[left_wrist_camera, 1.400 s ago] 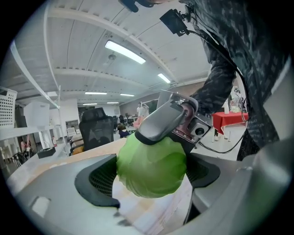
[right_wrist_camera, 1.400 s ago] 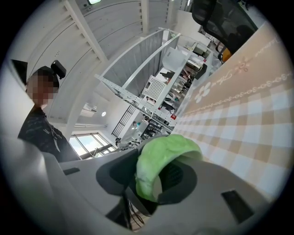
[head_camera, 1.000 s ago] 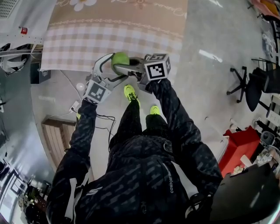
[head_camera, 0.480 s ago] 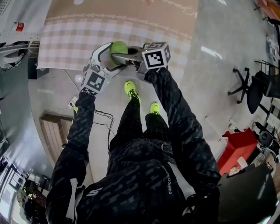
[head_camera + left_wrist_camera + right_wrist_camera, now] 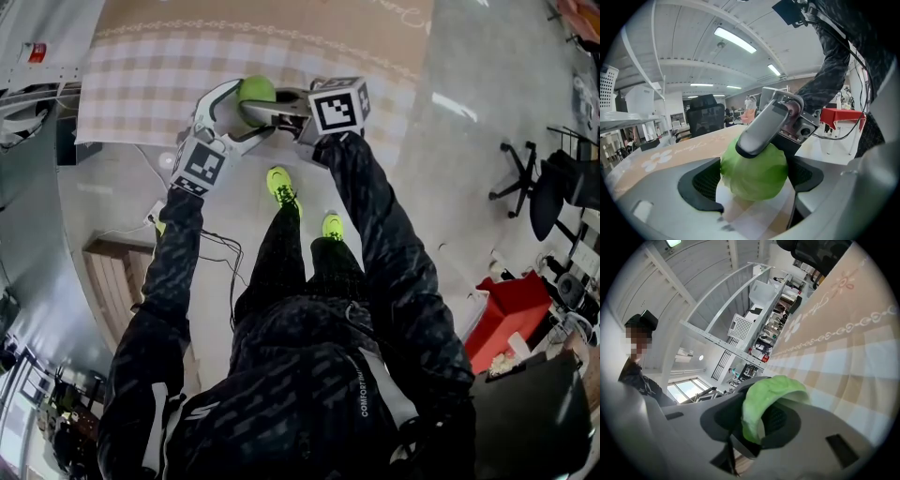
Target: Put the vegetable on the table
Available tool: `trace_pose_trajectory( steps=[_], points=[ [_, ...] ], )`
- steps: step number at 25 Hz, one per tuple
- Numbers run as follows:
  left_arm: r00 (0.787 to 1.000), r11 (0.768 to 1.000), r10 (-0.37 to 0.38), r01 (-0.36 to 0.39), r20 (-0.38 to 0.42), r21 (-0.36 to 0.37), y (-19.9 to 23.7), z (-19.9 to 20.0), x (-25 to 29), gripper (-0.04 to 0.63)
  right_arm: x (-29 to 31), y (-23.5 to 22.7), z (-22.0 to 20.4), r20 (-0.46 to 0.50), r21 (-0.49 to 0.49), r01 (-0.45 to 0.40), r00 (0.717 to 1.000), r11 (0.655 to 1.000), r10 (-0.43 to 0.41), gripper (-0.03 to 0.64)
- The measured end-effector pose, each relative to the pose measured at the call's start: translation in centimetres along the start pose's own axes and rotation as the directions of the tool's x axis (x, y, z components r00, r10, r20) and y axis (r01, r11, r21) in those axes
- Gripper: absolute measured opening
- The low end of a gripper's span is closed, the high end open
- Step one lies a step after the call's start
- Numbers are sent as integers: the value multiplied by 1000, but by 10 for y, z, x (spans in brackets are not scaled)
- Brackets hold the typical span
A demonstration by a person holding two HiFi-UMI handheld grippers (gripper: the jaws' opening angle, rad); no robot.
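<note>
Checked cloth is covering the counter (image 5: 159, 89), and pale floor is showing beside it. I am holding the cabbage (image 5: 256, 91) over the counter's near edge; I cannot tell whether it is touching the cloth yet.

1. The left gripper (image 5: 242, 112) is cradling the head, with its fingers pressing on both flanks.
2. The right gripper (image 5: 270, 105) is reaching across from the other side, with its fingers pinching the upper leaves.

I am judging this to be the set-down step. To do it well, I should be lowering both tools together and level, so the round head does not twist between the two grips. Once the base is resting on the cloth, I should release the leaf pinch first. Then I should spread the left fingers slowly, because the head is likely to roll toward the edge.
</note>
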State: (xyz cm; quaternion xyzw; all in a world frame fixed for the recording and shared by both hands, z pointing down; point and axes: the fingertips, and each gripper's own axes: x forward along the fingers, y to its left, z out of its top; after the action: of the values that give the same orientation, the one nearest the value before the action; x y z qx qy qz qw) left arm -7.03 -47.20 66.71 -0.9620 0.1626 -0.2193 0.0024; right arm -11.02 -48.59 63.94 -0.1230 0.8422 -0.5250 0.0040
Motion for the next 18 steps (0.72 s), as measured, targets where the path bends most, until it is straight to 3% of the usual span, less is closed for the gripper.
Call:
trace_pose_trajectory(
  steps=[10, 13, 18],
  points=[
    [1000, 998, -8, 9, -15, 66, 1, 4, 0, 436, -6, -7, -5, -47, -10, 97, 994, 995, -98, 144],
    [1000, 999, 1, -1, -5, 45, 0, 5, 2, 436, -19, -9, -9, -69, -38, 132, 989, 991, -134, 239],
    [1000, 998, 11, -10, -27, 55, -4, 6, 6, 434, -42, -15, 2, 23, -30, 176, 984, 984, -175, 219]
  ],
)
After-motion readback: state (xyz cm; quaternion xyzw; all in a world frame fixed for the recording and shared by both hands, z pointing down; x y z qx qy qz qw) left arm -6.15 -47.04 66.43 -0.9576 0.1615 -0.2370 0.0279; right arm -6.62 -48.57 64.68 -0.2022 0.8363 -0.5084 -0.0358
